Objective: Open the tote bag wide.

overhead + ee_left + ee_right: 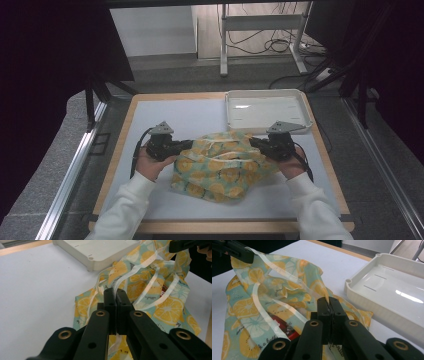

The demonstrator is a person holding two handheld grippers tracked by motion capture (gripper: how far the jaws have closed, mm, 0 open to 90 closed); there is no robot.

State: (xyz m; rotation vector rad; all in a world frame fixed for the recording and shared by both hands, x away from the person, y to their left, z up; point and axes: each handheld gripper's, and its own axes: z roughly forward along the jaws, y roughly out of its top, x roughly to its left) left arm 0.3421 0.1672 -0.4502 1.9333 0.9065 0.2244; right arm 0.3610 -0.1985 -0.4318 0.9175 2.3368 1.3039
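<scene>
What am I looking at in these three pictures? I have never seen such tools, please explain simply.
A person sits at a table and holds a hand tool with two black jaws in each hand. The high view looks down from above. The other two views come from small cameras riding on each tool.

On the table lie a lemon-print cloth and, behind it, a white tray.

The left gripper is shut on one edge of the cloth, the right gripper on the opposite edge, so the cloth is held between them. The closed jaws pinching fabric show clearly in both gripper views.
</scene>
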